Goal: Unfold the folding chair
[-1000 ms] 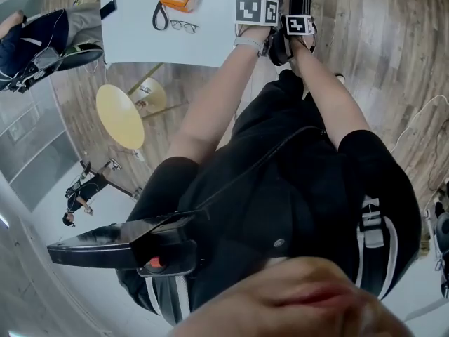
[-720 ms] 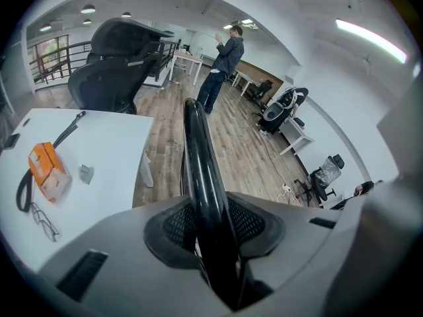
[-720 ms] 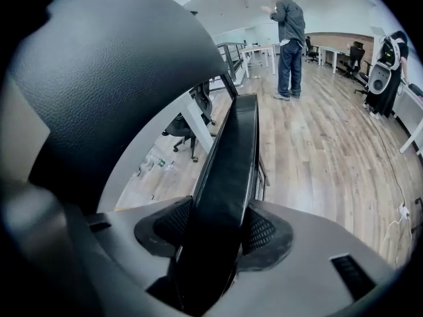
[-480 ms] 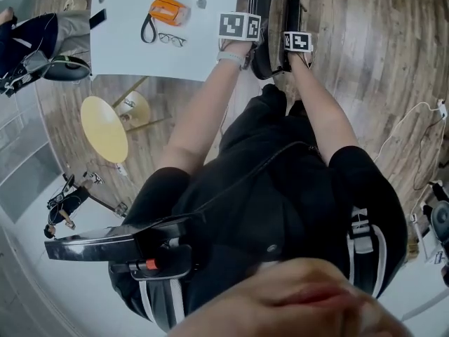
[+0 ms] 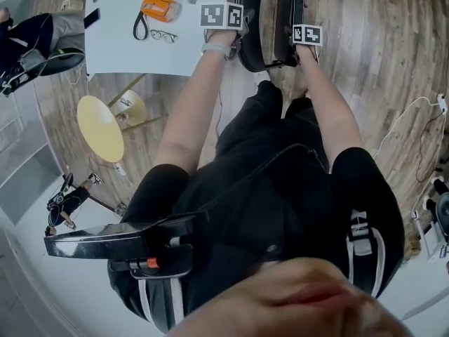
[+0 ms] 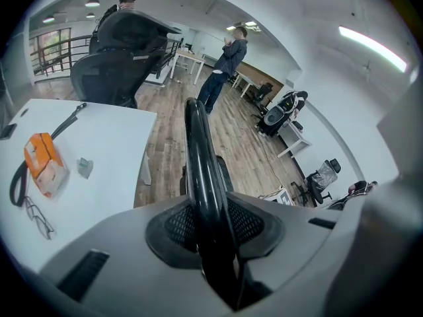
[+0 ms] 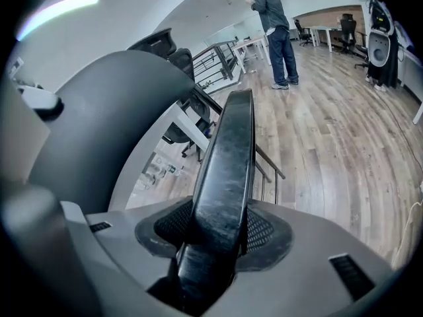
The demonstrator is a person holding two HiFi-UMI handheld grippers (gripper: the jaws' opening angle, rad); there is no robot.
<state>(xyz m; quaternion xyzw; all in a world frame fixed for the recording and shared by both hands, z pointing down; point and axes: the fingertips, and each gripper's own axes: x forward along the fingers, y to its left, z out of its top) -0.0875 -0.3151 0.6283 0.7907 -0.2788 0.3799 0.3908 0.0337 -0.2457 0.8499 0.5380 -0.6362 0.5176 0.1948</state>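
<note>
Black folding chair (image 5: 250, 42) is straight ahead of the person on the wooden plank floor (image 5: 379, 62), just right of the white rectangular bench (image 5: 140, 55), partly folded by the look of it. Both claws are on it. Left claw (image 6: 213, 233) is clamped on a thin glossy black curved rim (image 6: 197, 157). Right claw (image 7: 213, 236) has just been closing and its pads now sit on a wider, scuffed black panel edge (image 7: 231, 150). Can't tell from these angles which piece is seat and which is back. Key geometry: both gripped pieces run lengthwise away from the person, in line with the claws, side by side with a narrow gap between them. My read is that the next move is to spread them across that axis. Neither hand is nearer, both arms are out about equally. Clearance: the bench edge is just beside the left claw, so there's little room to swing left. The right side is bare floor, so I'd hold left as the anchor and pull the right piece outward. The round yellow stool (image 5: 100, 127) is well apart under the bench side, not in the way.
</note>
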